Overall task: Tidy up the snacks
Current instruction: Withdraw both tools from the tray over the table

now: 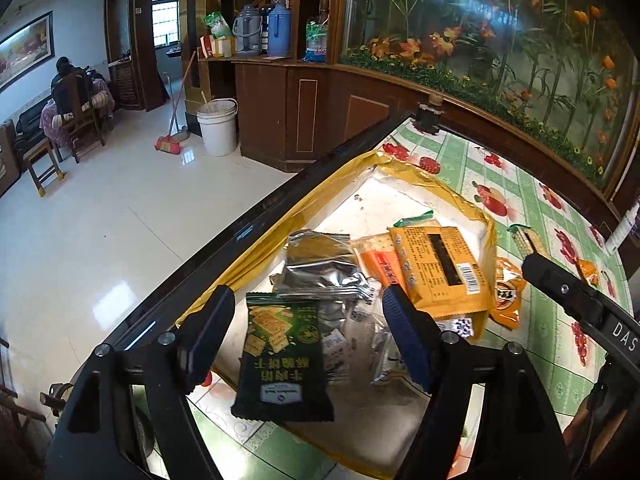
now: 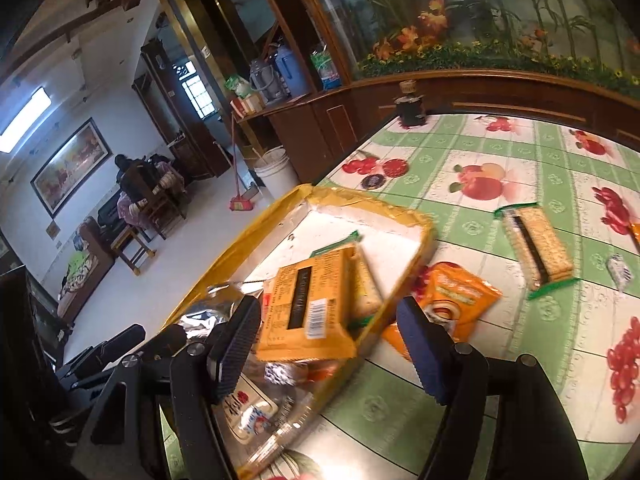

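Note:
My left gripper [image 1: 307,292] stands open over a white foam box with yellow tape on its rim [image 1: 400,168]. A dark green cracker pack [image 1: 280,356] hangs between its fingers, and neither pad presses on it. In the box lie silver packs [image 1: 320,268], an orange cracker pack [image 1: 380,266] and a yellow pack [image 1: 440,268]. My right gripper [image 2: 328,302] is open and empty above the box's near corner, with the yellow pack [image 2: 308,312] beyond its fingers. On the cloth outside the box lie an orange pack [image 2: 460,300] and a green-ended cracker pack [image 2: 536,244].
The box rim [image 2: 360,196] sits near the table's black edge [image 1: 240,232], with floor beyond. A dark jar [image 2: 408,108] stands at the far corner, a red lid [image 2: 394,167] and a small white sachet [image 2: 620,272] lie on the fruit-print cloth. A wooden cabinet backs the table.

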{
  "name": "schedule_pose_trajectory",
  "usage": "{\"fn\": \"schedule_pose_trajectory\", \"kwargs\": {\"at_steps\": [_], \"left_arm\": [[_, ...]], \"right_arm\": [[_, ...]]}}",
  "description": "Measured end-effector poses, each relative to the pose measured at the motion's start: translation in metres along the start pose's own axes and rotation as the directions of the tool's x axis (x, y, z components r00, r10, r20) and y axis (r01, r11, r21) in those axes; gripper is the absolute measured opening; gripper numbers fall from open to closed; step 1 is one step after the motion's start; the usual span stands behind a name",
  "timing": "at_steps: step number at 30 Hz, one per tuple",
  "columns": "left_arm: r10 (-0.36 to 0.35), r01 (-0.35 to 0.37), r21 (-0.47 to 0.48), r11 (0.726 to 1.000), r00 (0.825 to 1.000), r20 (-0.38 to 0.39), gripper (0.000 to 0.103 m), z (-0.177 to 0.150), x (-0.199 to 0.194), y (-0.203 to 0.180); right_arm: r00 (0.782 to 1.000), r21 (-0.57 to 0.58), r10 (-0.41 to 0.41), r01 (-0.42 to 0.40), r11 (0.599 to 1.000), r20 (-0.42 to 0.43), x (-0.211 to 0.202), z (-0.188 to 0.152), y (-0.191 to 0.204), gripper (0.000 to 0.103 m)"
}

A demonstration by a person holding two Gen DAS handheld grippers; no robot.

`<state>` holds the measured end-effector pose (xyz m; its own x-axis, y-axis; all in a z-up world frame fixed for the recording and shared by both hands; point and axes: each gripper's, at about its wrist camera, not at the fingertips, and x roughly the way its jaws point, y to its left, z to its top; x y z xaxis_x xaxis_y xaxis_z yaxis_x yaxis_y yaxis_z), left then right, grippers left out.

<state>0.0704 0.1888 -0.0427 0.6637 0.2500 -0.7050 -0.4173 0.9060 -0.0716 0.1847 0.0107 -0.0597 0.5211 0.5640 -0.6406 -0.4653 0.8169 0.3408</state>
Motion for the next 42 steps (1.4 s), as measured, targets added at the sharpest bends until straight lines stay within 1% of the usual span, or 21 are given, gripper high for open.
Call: {"fn": "schedule_pose_trajectory", "kwargs": {"at_steps": [6, 11, 18, 22, 26, 29, 31, 36, 38, 40, 42], "left_arm": [[-0.023, 0.023, 0.036, 0.999, 0.999, 0.024, 0.077, -0.004, -0.014, -0.02], [-0.047, 0.045, 0.071, 0.996, 0.998, 0.031, 0.077, -0.006, -0.023, -0.041], [-0.091, 0.09, 0.145, 0.985, 0.996, 0.007, 0.078, -0.015, -0.024, -0.085], [-0.122, 0.126, 0.217, 0.968, 0.992, -0.034, 0.078, -0.022, -0.018, -0.119], [-0.128, 0.138, 0.289, 0.947, 0.99, -0.056, 0.078, -0.026, -0.007, -0.152], [-0.121, 0.145, 0.325, 0.934, 0.988, -0.092, 0.078, -0.028, 0.007, -0.175], [-0.109, 0.139, 0.343, 0.929, 0.988, -0.106, 0.078, -0.028, 0.018, -0.187], [-0.061, 0.1, 0.356, 0.929, 0.991, -0.118, 0.078, -0.023, 0.039, -0.202], [-0.054, 0.098, 0.352, 0.931, 0.99, -0.132, 0.078, -0.021, 0.048, -0.204], [-0.034, 0.07, 0.373, 0.925, 0.994, -0.101, 0.078, -0.019, 0.051, -0.208], [-0.013, 0.049, 0.384, 0.922, 0.995, -0.098, 0.078, -0.016, 0.057, -0.21]], "right_arm": [[0.998, 0.057, -0.063, 0.061, 0.997, 0.03, -0.035, -0.009, -0.04, 0.073], [0.991, 0.101, -0.122, 0.117, 0.988, 0.052, -0.066, -0.019, -0.076, 0.073], [0.975, 0.162, -0.218, 0.208, 0.965, 0.043, -0.1, -0.035, -0.13, 0.074], [0.965, 0.169, -0.259, 0.25, 0.953, 0.034, -0.109, -0.04, -0.151, 0.074], [0.955, 0.159, -0.296, 0.289, 0.944, 0.022, -0.11, -0.043, -0.168, 0.074], [0.95, 0.147, -0.313, 0.307, 0.94, 0.013, -0.105, -0.041, -0.18, 0.074], [0.948, 0.133, -0.318, 0.314, 0.94, 0.003, -0.098, -0.037, -0.184, 0.072], [0.944, 0.076, -0.329, 0.33, 0.941, -0.025, -0.073, -0.024, -0.191, 0.07], [0.941, 0.059, -0.338, 0.339, 0.939, -0.03, -0.064, -0.018, -0.196, 0.069], [0.941, 0.06, -0.336, 0.338, 0.939, -0.039, -0.056, -0.011, -0.204, 0.069], [0.94, 0.051, -0.336, 0.339, 0.939, -0.055, -0.046, -0.003, -0.212, 0.069]]}}
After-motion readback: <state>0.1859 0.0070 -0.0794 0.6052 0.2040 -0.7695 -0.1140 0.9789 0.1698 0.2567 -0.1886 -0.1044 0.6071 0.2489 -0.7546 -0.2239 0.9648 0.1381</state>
